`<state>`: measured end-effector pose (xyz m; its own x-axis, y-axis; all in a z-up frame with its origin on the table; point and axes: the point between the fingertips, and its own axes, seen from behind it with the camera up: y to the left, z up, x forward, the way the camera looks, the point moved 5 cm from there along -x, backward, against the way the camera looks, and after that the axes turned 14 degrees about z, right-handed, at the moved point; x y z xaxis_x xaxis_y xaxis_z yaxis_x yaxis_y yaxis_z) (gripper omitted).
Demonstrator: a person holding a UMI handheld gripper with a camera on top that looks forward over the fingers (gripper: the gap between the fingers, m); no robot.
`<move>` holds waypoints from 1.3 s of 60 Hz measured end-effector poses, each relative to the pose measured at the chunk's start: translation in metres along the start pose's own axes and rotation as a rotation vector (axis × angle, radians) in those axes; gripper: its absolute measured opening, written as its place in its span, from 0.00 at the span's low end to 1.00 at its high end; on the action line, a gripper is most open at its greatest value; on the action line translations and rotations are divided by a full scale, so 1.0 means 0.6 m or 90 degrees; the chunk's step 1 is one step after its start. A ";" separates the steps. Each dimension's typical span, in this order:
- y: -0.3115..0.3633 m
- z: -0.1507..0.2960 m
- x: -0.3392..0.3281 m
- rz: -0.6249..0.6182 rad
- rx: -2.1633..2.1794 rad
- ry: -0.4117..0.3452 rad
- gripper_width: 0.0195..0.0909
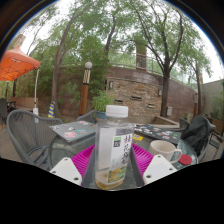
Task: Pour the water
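Standing upright between the gripper's (115, 168) fingers, which seem closed on its labelled middle, the bottle (114, 148) looks part-full, smooth and likely squashable, the cup (163, 151) waiting just beside.

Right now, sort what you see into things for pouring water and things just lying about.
For the job:
bottle, held between the gripper jaws
cup, on the table just right of the bottle

Lying about:
metal chair
orange umbrella
stone wall
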<state>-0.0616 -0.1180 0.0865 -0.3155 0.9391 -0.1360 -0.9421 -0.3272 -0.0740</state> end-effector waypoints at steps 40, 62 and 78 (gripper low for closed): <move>-0.036 0.107 -0.012 0.126 0.396 -0.117 0.45; -0.147 0.135 -0.014 0.262 1.283 -0.303 0.44; -0.155 0.112 -0.044 0.261 1.412 -0.328 0.44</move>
<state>0.0269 -0.1052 0.1636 -0.1100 0.9330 0.3426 0.6398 -0.1973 0.7428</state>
